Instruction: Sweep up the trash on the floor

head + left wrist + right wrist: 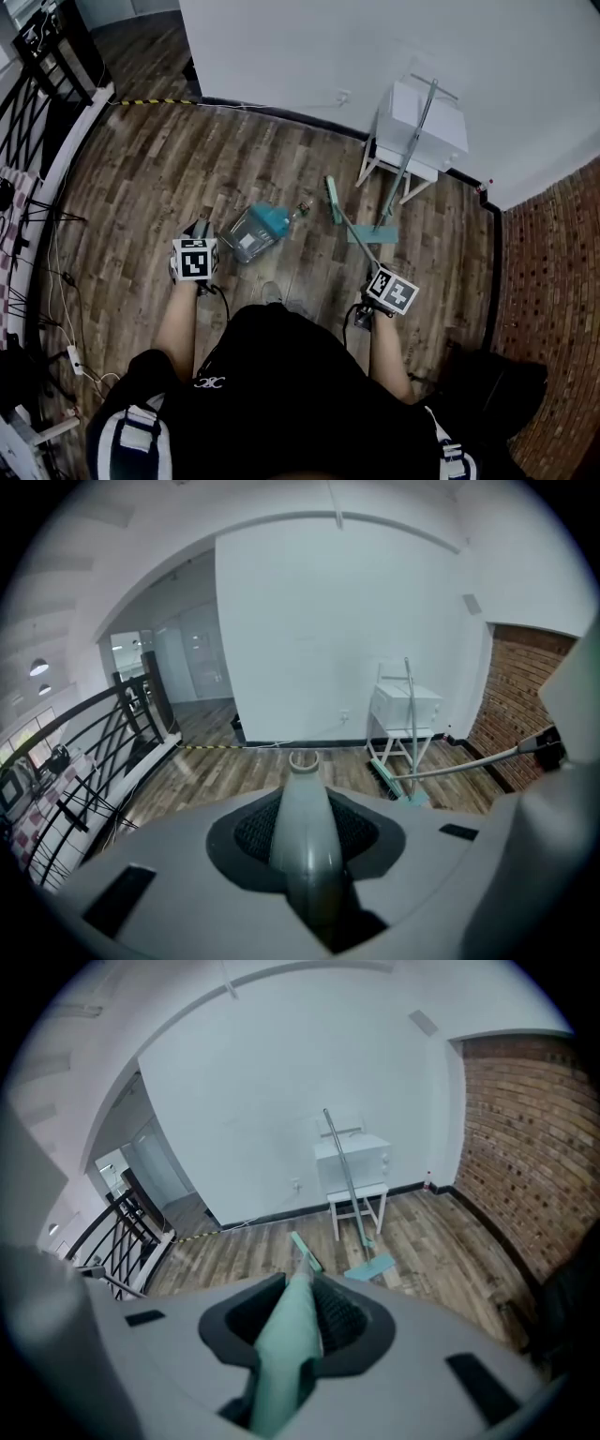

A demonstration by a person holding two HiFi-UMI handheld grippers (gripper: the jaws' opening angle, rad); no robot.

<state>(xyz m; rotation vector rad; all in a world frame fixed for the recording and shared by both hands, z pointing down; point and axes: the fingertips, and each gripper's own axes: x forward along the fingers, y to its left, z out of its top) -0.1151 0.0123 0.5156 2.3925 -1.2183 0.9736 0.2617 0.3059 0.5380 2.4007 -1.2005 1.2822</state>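
The trash point(302, 210), a small pale scrap seen on the floor point(187, 169) between dustpan point(253, 232) and broom point(333, 200) head, could be flicked past the pan or driven under its lip if the stroke is made too hard or the lip is held off the floor. The left gripper point(305, 841) is closed on the dustpan's grey handle, the right gripper point(292, 1330) on the broom's teal handle.
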